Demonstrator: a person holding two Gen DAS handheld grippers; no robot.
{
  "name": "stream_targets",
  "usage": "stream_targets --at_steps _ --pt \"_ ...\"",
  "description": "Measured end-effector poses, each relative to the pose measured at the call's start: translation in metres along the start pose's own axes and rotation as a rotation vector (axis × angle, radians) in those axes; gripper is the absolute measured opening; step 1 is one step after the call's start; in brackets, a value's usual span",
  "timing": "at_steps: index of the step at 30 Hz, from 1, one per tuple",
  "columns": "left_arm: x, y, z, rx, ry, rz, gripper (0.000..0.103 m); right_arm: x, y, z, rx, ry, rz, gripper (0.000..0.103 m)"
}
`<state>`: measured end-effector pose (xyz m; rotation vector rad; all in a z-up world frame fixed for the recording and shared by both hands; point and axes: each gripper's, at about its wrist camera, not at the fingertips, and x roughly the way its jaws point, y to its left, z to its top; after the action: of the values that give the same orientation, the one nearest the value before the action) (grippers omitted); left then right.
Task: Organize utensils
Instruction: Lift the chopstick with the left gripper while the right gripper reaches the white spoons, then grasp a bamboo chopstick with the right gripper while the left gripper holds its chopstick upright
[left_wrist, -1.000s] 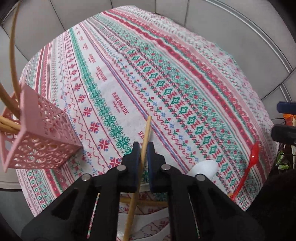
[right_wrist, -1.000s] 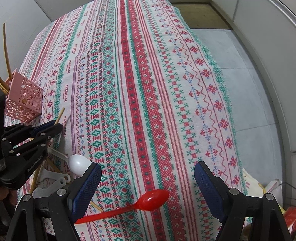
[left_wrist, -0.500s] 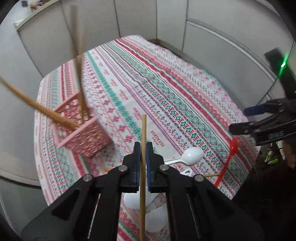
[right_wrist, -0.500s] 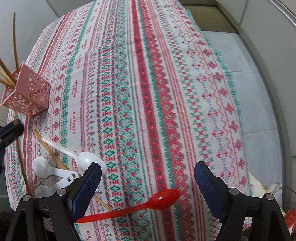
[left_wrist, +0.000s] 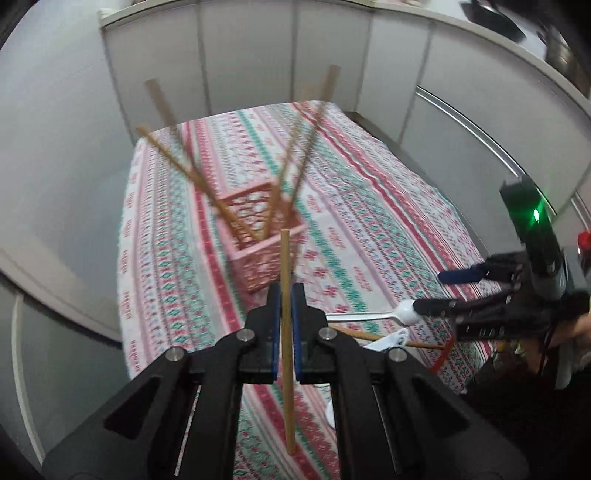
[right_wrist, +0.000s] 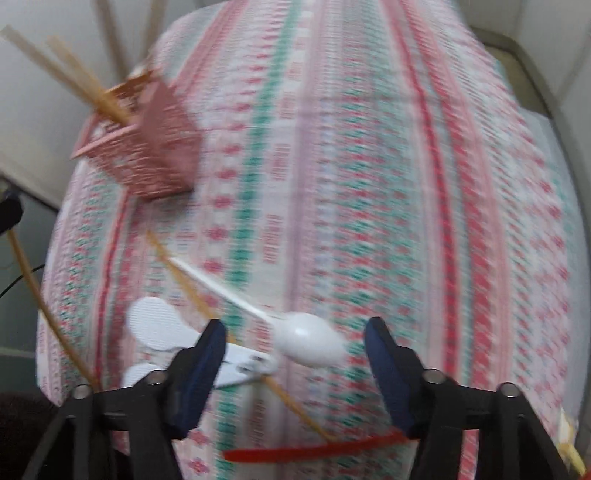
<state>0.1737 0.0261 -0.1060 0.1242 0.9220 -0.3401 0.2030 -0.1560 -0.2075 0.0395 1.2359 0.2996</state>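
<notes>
Left wrist view: left tongs pinching a wooden chopstick upright, near the pink basket on the desk. Right tongs spread, just been closing, around the white spoon, not pressing it.

no legible text, tablecloth lettering blurred

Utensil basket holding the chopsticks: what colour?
Pink, with a perforated lattice pattern; the utensil basket shows best in the left wrist view.
</notes>
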Motion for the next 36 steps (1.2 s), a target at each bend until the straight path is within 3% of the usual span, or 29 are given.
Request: stream_targets --at_steps 6,14,28,34,36 --pt "-0.009 0.033 -0.004 -0.091 -0.004 0.034 0.006 0.025 0.057 0.007 -0.193 -0.010 0.031 0.044" --pt "-0.007 0.070 -0.006 -0.207 0.029 0.043 0.006 0.055 0.097 0.019 -0.348 -0.024 0.041 0.041" --pt "-0.003 0.087 -0.008 -0.261 0.048 0.023 0.006 0.112 0.117 0.046 -0.437 0.036 -0.012 0.034" --pt "-0.003 0.086 -0.007 -0.259 0.051 0.025 0.006 0.128 0.125 0.055 -0.480 0.036 -0.017 0.020" --pt "-0.003 0.087 -0.007 -0.259 0.052 0.026 0.006 0.132 0.131 0.059 -0.491 0.034 -0.010 0.011"
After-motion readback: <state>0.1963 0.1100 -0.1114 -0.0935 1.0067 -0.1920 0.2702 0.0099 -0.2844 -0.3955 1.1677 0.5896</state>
